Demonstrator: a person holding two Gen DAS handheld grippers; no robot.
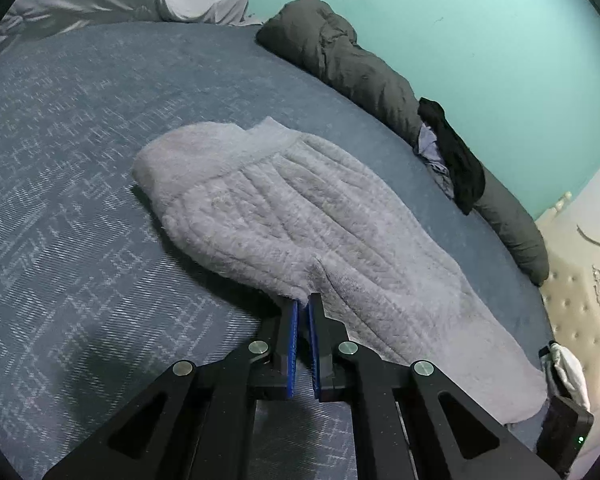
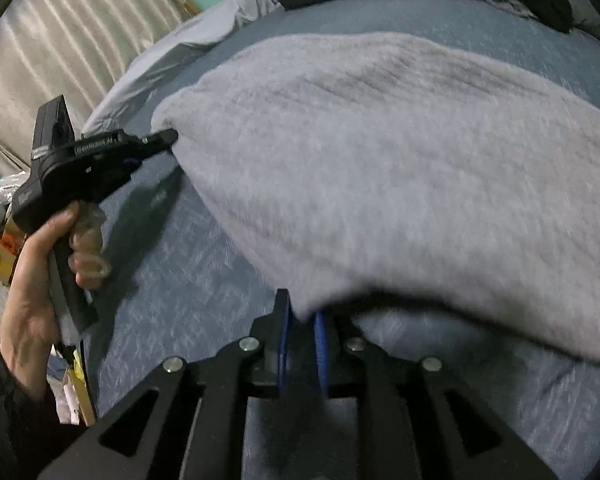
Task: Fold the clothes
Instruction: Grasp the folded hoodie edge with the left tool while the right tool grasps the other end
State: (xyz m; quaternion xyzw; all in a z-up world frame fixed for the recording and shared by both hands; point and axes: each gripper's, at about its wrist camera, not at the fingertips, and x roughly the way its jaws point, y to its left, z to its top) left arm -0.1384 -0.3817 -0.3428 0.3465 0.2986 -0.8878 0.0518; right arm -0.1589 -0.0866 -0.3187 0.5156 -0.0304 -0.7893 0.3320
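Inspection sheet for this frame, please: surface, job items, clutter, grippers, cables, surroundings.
Surface: blue patterned bed sheet, mostly bare.
Job's things: grey fleece garment, partly lifted off the bed.
Clutter: dark rolled duvet, black clothing, along the wall side.
Grippers: left gripper and right gripper each shut on the garment's edge.
Cables: nothing seen.
Surroundings: turquoise wall, pale tufted headboard.

Open bedsheet (image 1: 80, 200) left of garment (image 1: 300, 208)

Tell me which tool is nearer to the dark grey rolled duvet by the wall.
Neither clearly. The left tool and right tool both grip the near edge of the fleece garment, across the bed from the duvet.
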